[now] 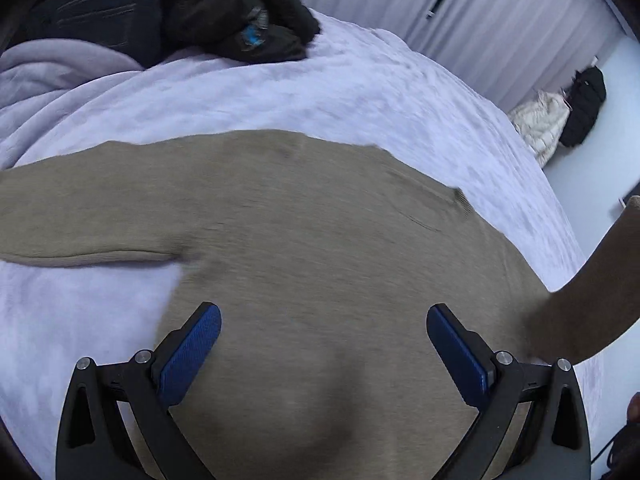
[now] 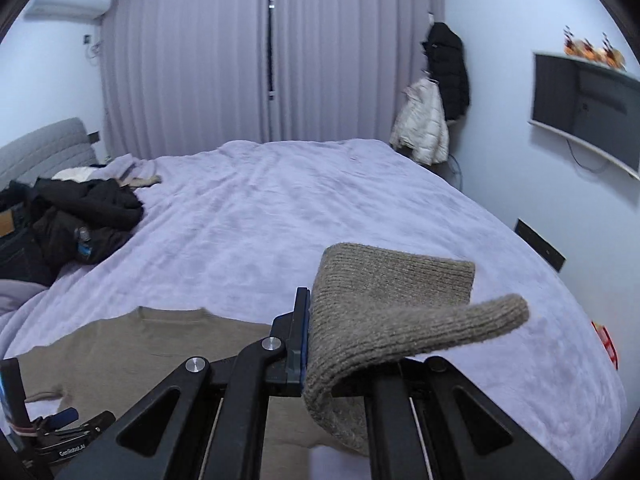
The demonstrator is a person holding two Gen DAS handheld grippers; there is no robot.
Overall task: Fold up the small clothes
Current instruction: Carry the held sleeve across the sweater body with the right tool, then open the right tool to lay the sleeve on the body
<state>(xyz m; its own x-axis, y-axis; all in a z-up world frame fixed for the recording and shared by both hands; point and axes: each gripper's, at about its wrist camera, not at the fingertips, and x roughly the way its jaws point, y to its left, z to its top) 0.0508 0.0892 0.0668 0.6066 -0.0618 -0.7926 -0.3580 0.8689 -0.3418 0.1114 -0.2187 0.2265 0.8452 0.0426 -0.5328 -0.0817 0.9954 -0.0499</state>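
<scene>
A tan knit sweater (image 1: 312,224) lies flat on the lavender bed blanket (image 1: 340,88), with one sleeve (image 1: 80,232) stretched out to the left. My left gripper (image 1: 324,324) hovers over the sweater's lower body, open, its blue pads (image 1: 192,352) wide apart with nothing between them. The other sleeve (image 1: 592,296) rises off the bed toward the right edge. In the right wrist view my right gripper (image 2: 316,304) is shut on that sleeve's ribbed cuff (image 2: 384,292), which drapes over and hides the right finger. The sweater body (image 2: 140,344) lies below and to the left.
A pile of dark clothes (image 2: 80,216) and jeans (image 1: 100,4) sits at the bed's far left near the grey headboard (image 2: 44,148). Coats (image 2: 432,120) hang by the curtain (image 2: 240,60). A wall screen (image 2: 588,112) is on the right. My left gripper (image 2: 60,424) shows at the lower left.
</scene>
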